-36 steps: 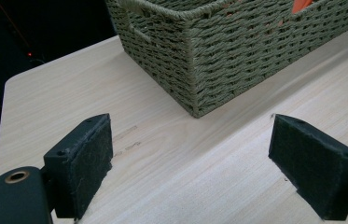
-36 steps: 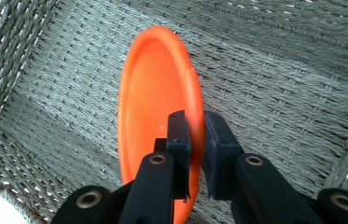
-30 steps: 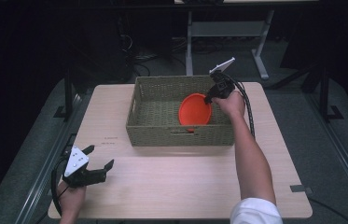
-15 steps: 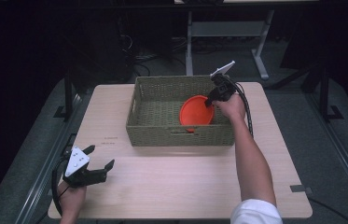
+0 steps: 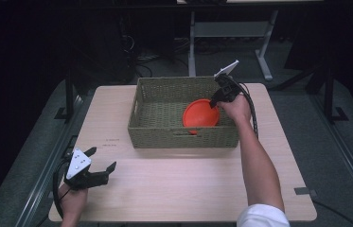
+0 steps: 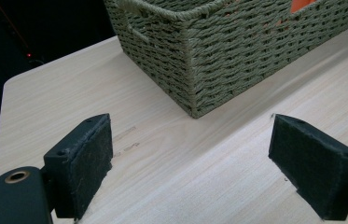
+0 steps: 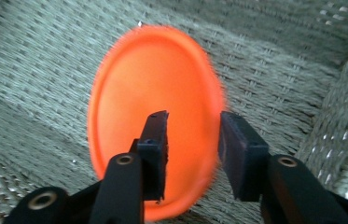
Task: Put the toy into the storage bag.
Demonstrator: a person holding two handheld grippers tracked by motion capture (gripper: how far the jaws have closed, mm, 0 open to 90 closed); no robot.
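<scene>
An orange round plate (image 5: 200, 113) lies tilted inside the woven green basket (image 5: 183, 137), toward its right end; its lower edge is hidden behind the front wall. My right gripper (image 5: 216, 97) reaches into the basket from the right rim. In the right gripper view its jaws (image 7: 194, 119) have just been opening and stand apart in front of the blurred plate (image 7: 139, 93), with no pad pressing on it. My left gripper (image 5: 101, 158) hovers open over the table's front left corner, and nothing sits between its pads (image 6: 85, 158).
The basket's corner (image 6: 218, 56) rises ahead of the left gripper, across bare light wood (image 6: 185, 186). The table (image 5: 174, 189) ends close to the left hand. Dark floor, cables and a metal stand (image 5: 231, 33) lie behind the table.
The right gripper's jaws have parted off the orange plate, which now rests free in the basket. Both hands stay where they were.
</scene>
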